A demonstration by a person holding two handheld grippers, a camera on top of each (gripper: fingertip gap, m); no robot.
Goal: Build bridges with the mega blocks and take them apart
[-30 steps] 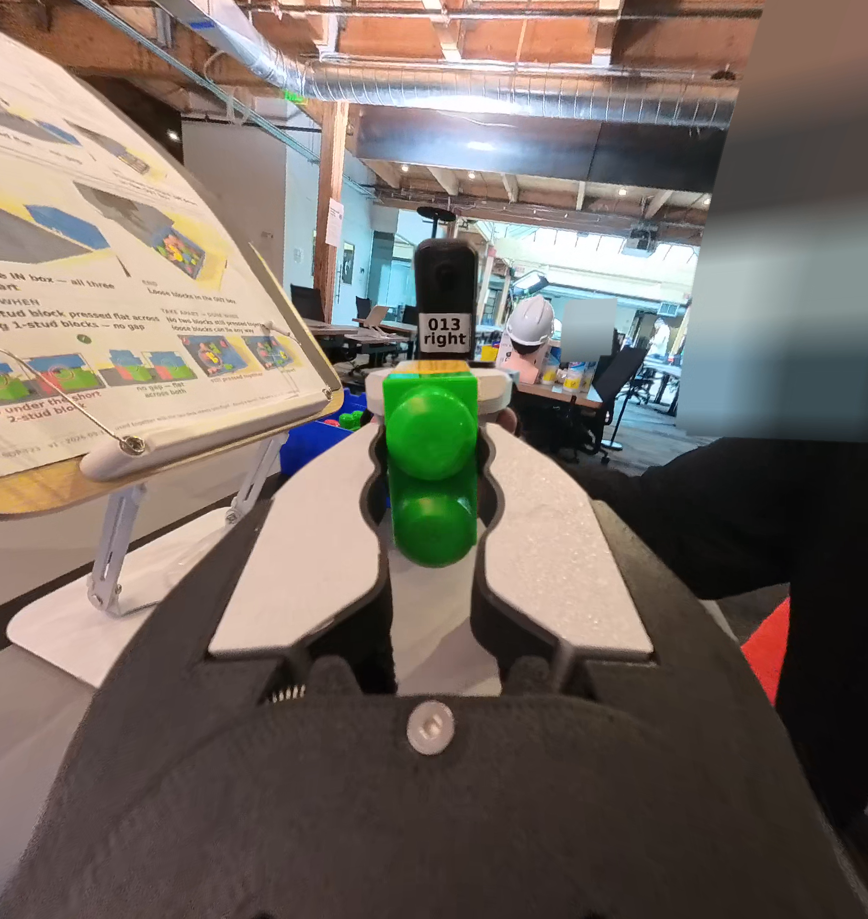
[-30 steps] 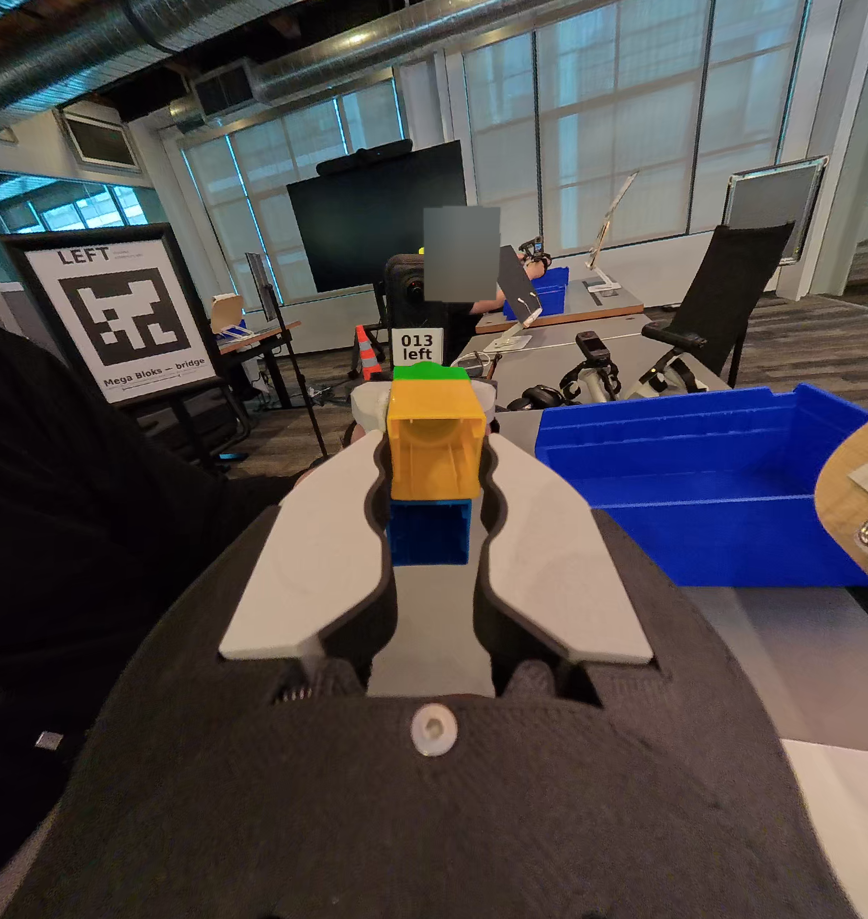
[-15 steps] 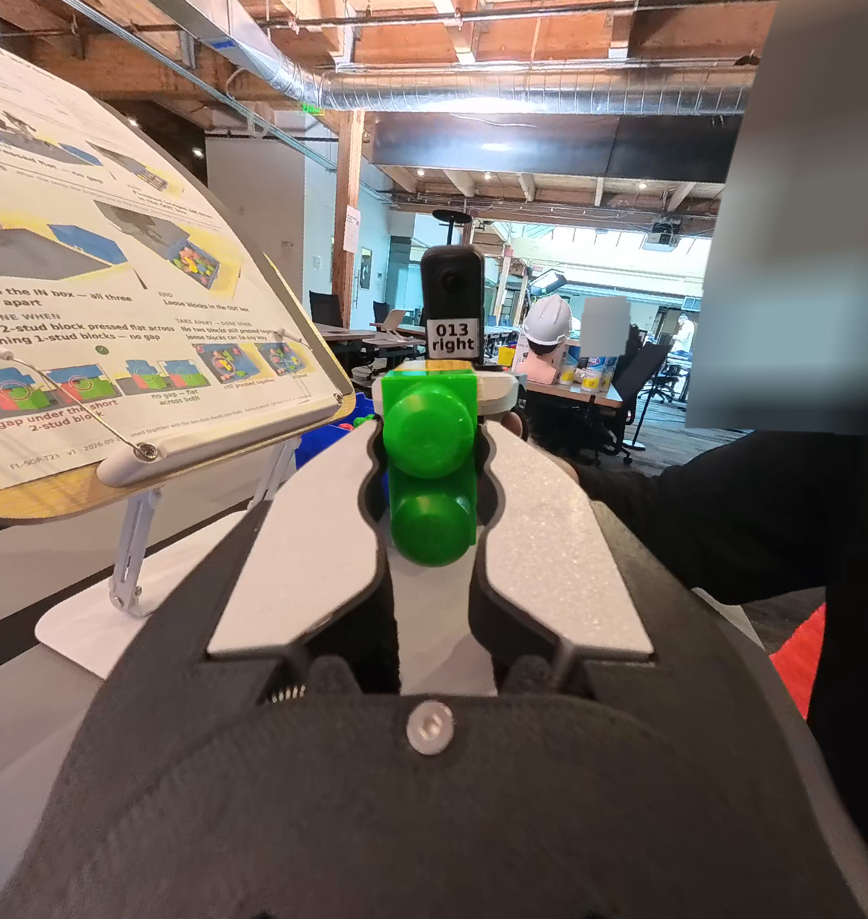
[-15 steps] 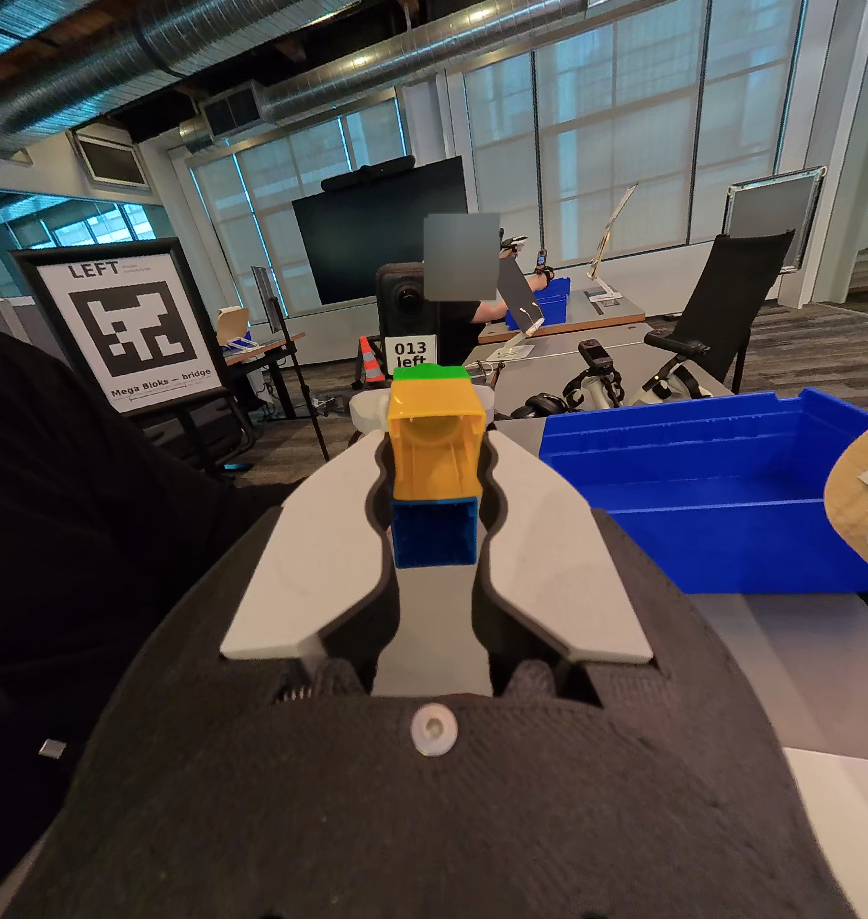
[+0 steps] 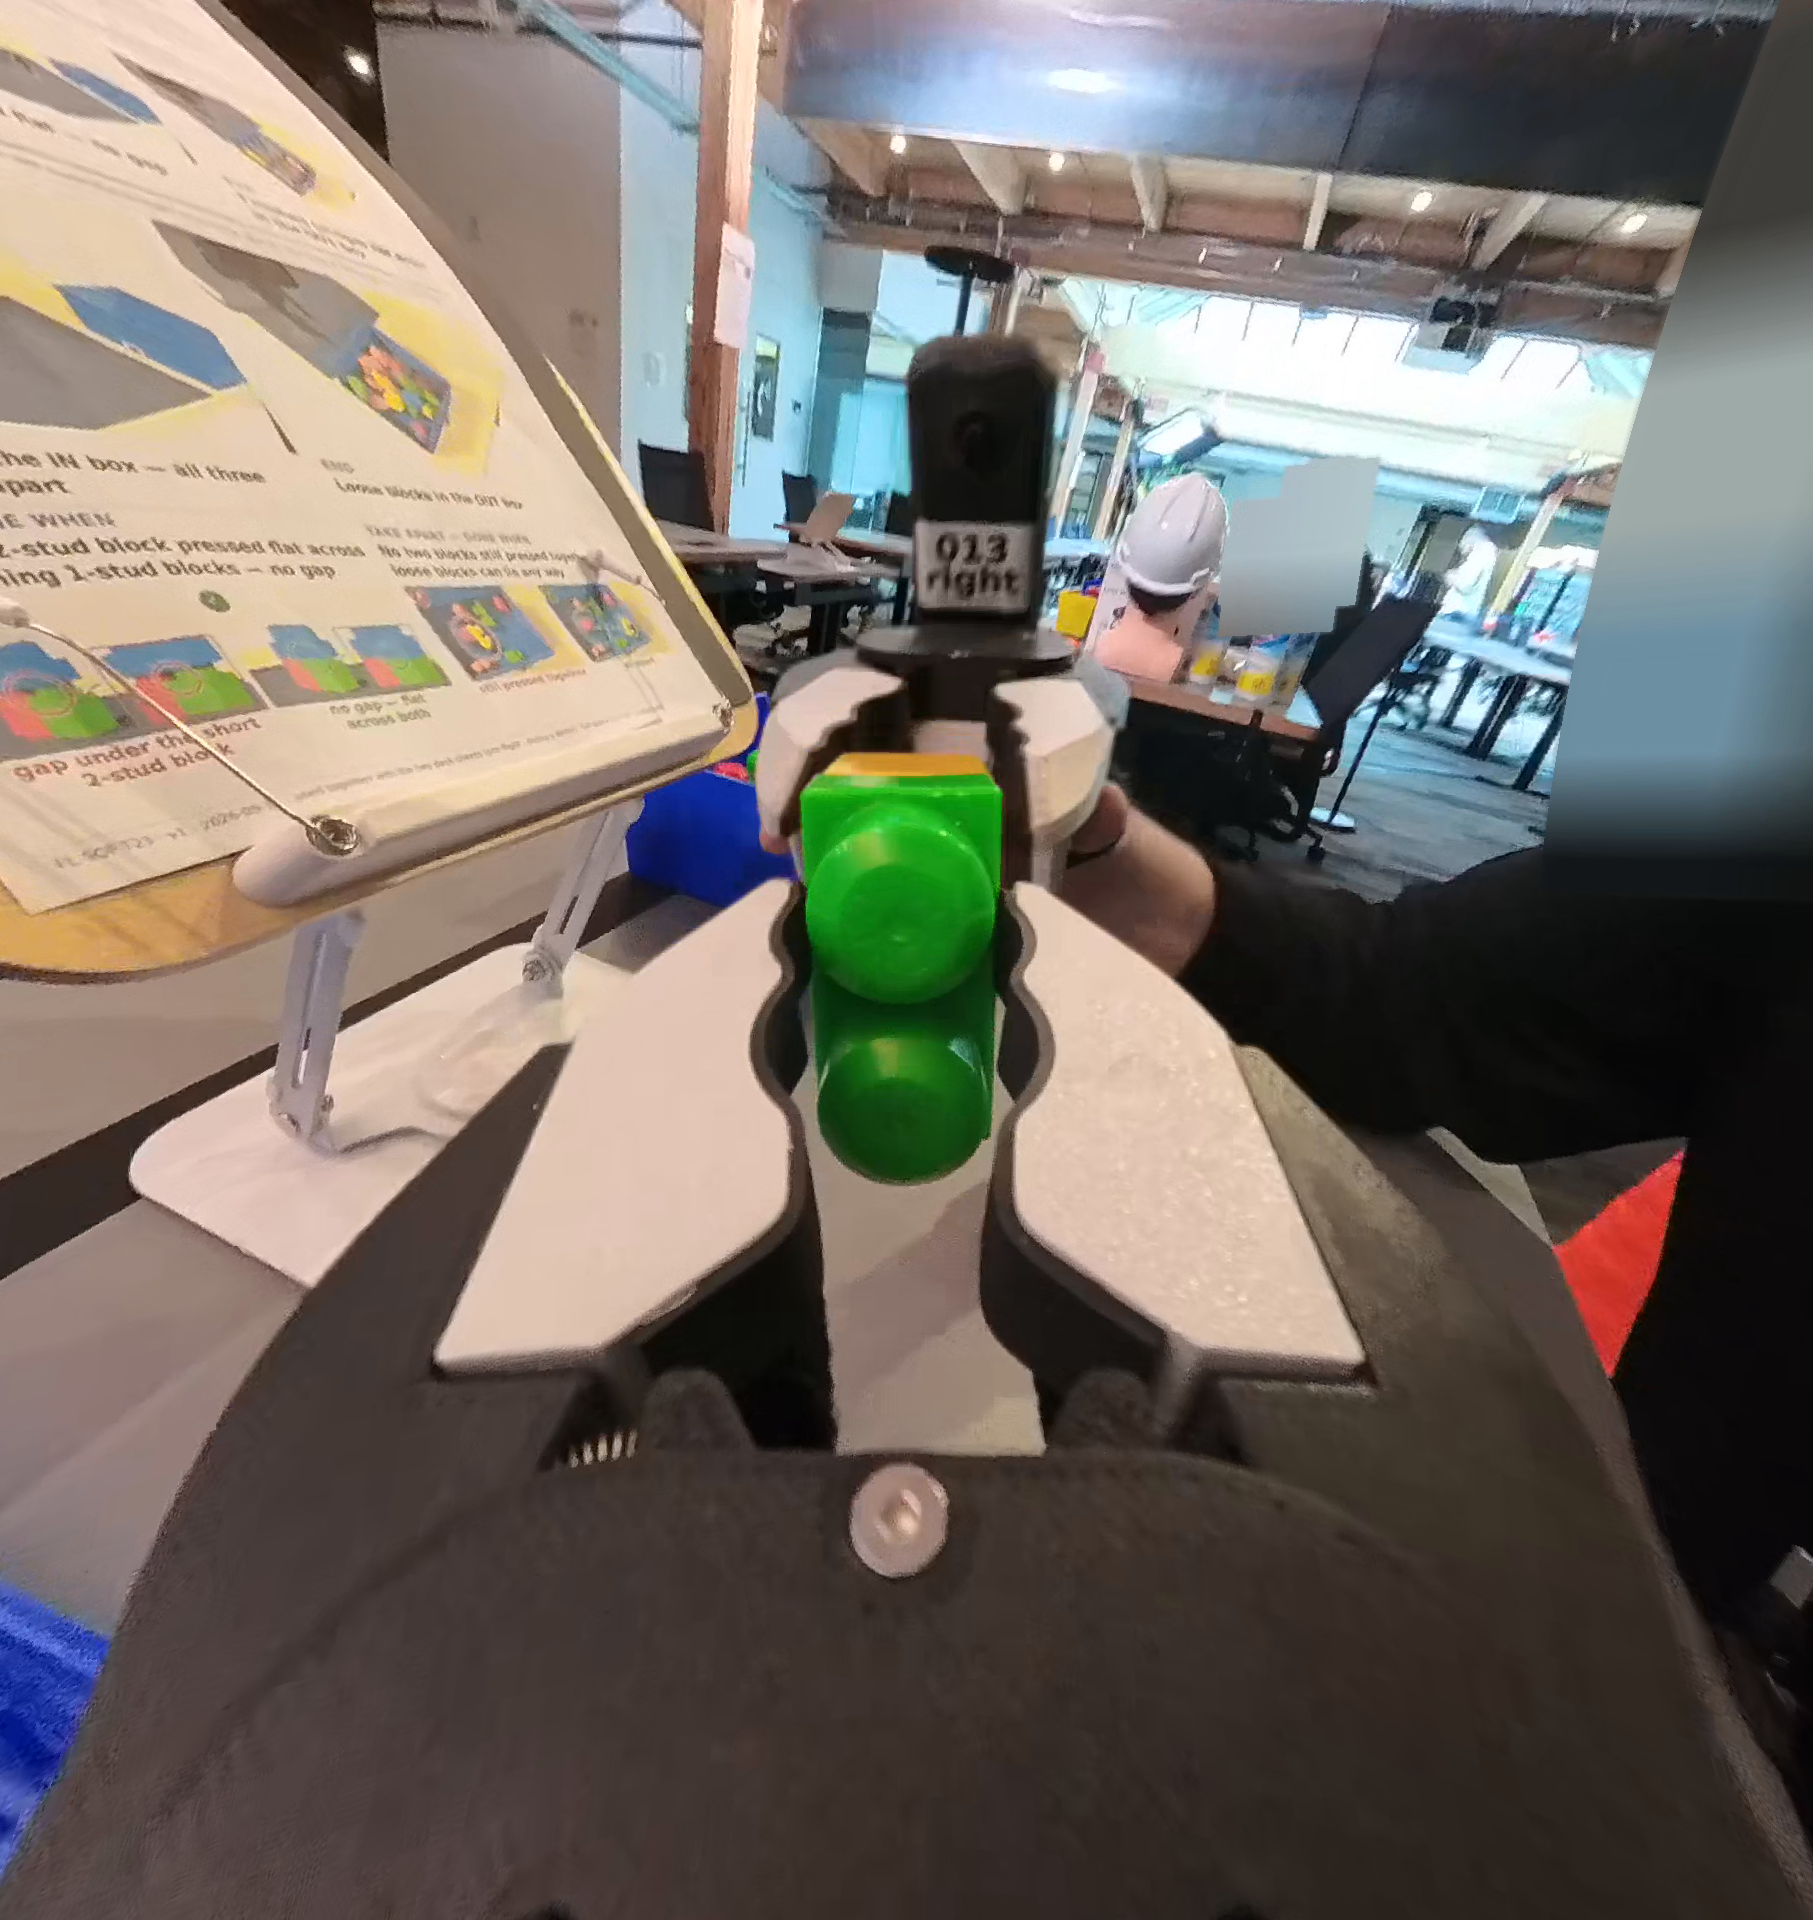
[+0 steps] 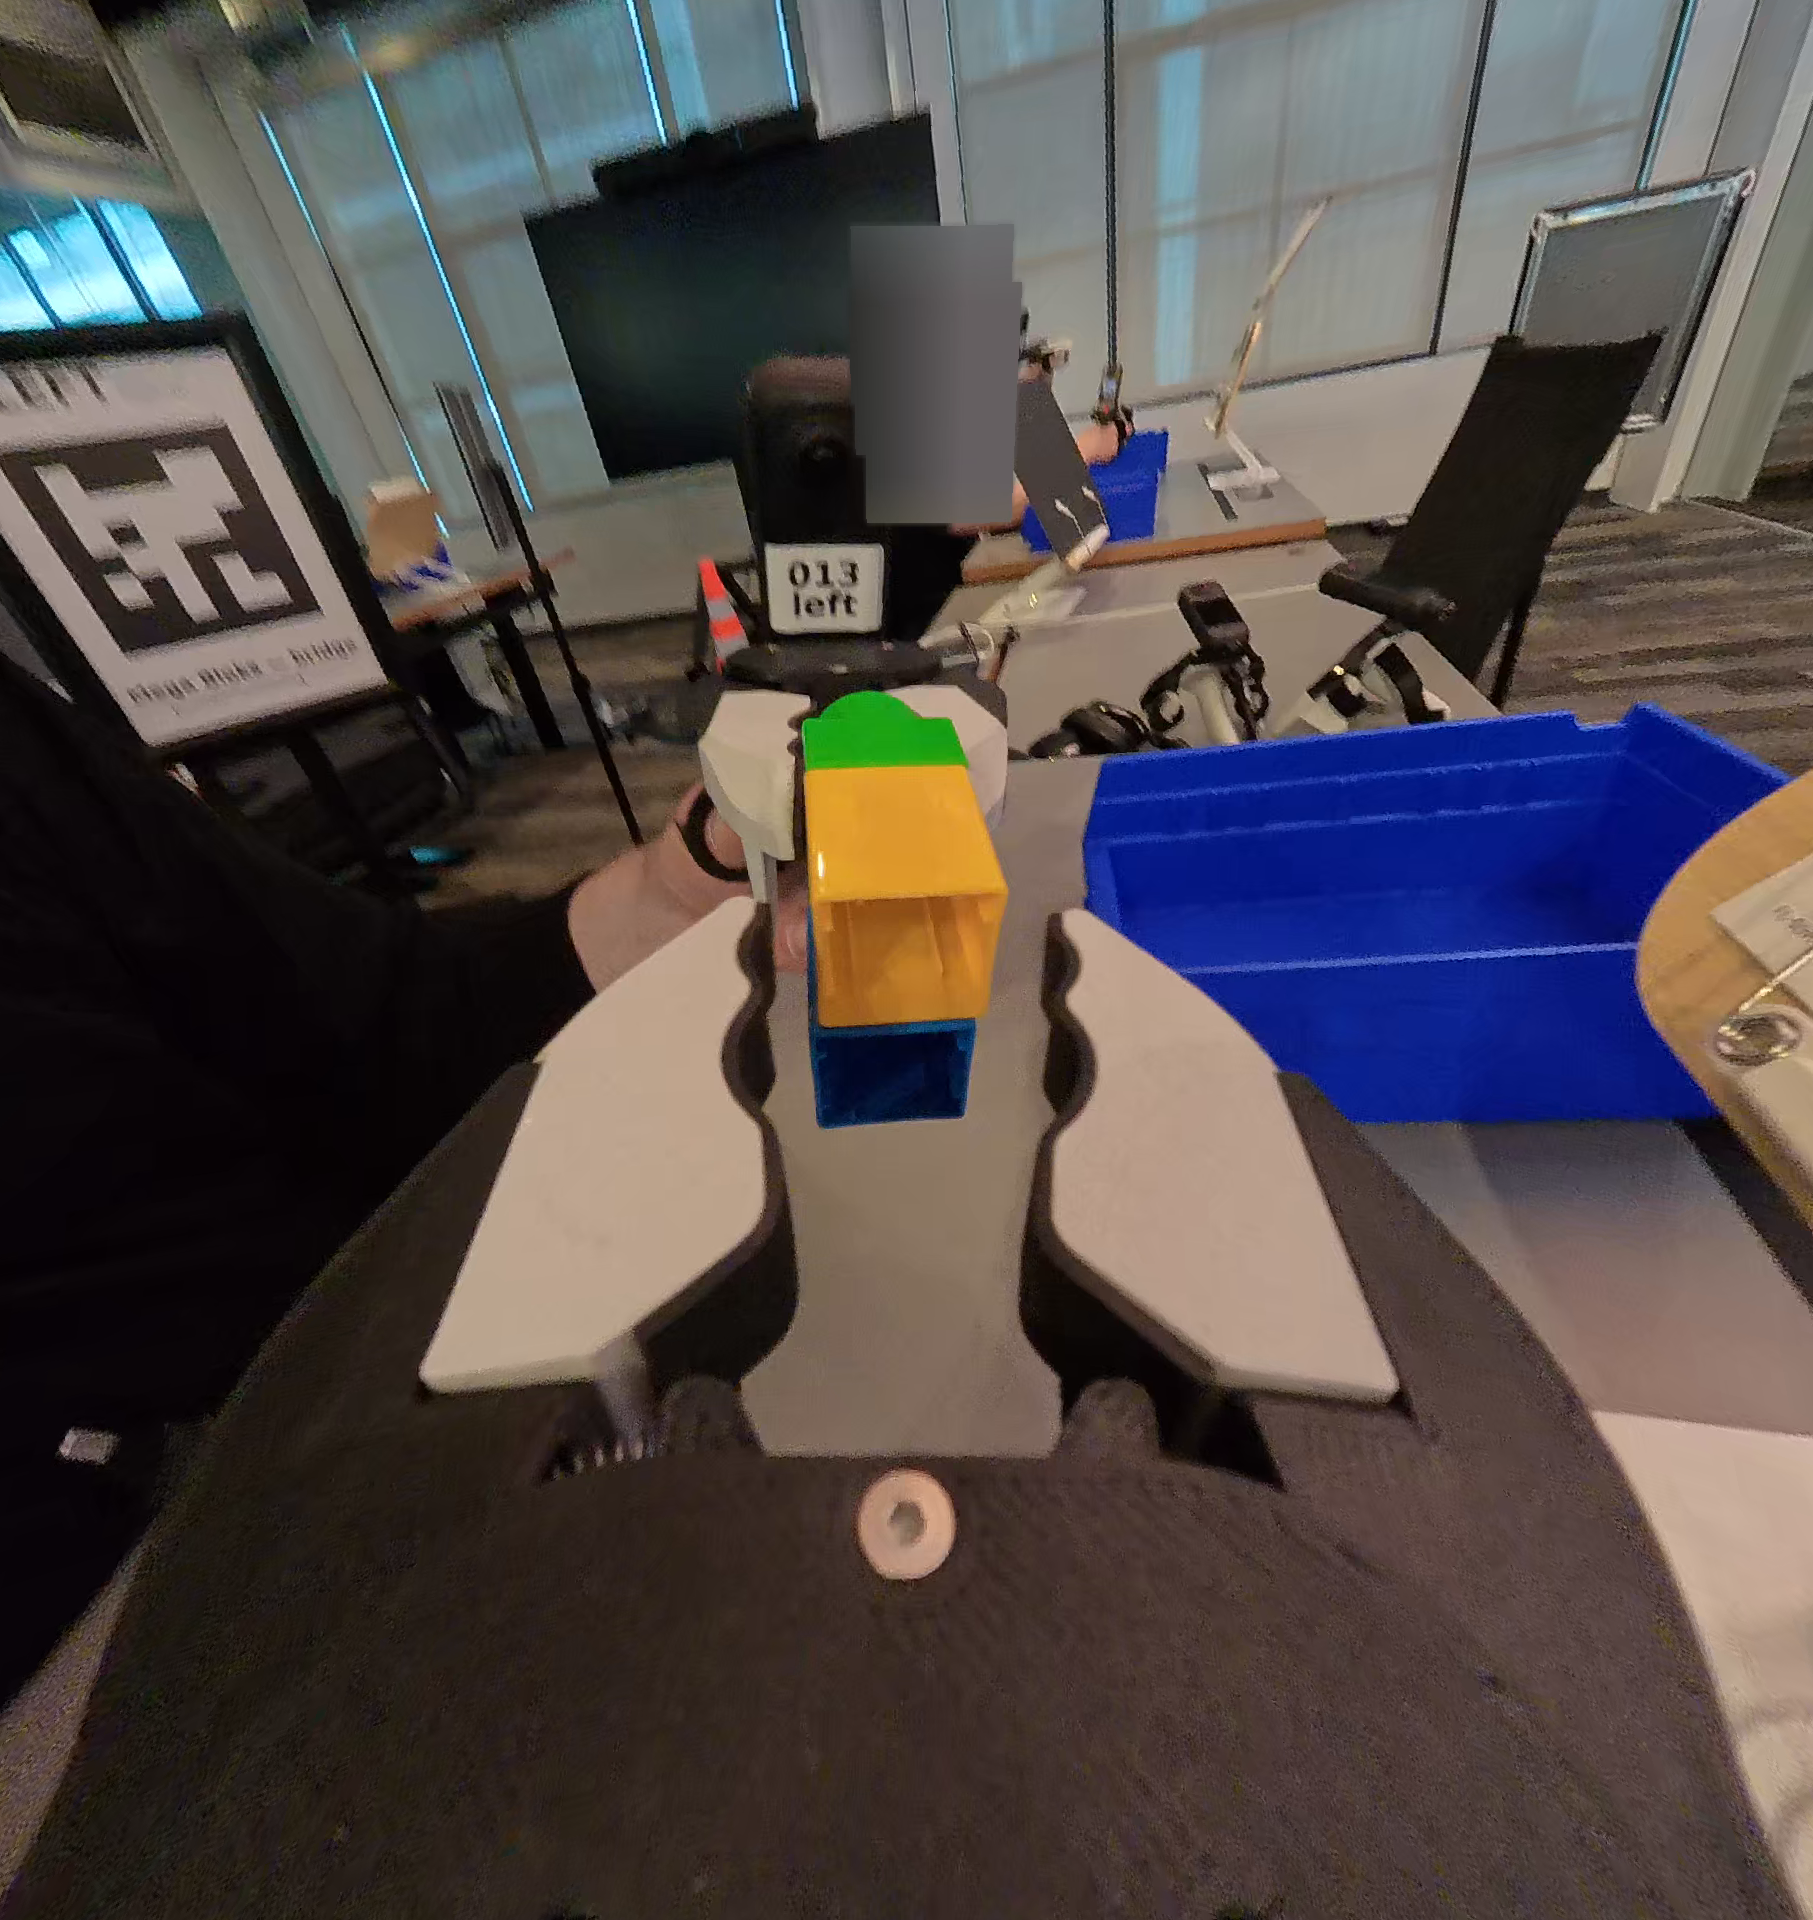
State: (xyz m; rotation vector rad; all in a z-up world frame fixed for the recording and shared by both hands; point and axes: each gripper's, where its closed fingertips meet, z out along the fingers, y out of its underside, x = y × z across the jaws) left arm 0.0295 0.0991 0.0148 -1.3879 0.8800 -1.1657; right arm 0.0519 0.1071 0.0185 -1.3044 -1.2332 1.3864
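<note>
My left gripper [image 5: 897, 920] is shut on a green two-stud block [image 5: 900, 1101], studs facing the camera. A yellow block [image 6: 902, 914] and a blue block [image 6: 889, 1081] are pressed side by side onto its far side, forming a bridge held in the air. A strip of the yellow block [image 5: 902, 767] shows over the green one in the left wrist view. My right gripper [image 6: 902, 966] is open around the yellow and blue blocks, with a gap on each side. It shows open in the left wrist view [image 5: 933, 727]. The left gripper [image 6: 850, 769] shows in the right wrist view, holding the green block [image 6: 881, 740].
An empty blue bin [image 6: 1401, 935] stands on the grey table [image 6: 1608, 1299] to the right. An instruction board on a white stand [image 5: 258, 468] is at the left, with another blue bin [image 5: 694, 842] behind it. The person's dark sleeves flank both views. Less than 4 cm separates the two grippers' tips.
My right gripper has let go of the yellow and blue blocks, opened and drawn back a little. My left gripper keeps hold of the green block with the bridge on it.
</note>
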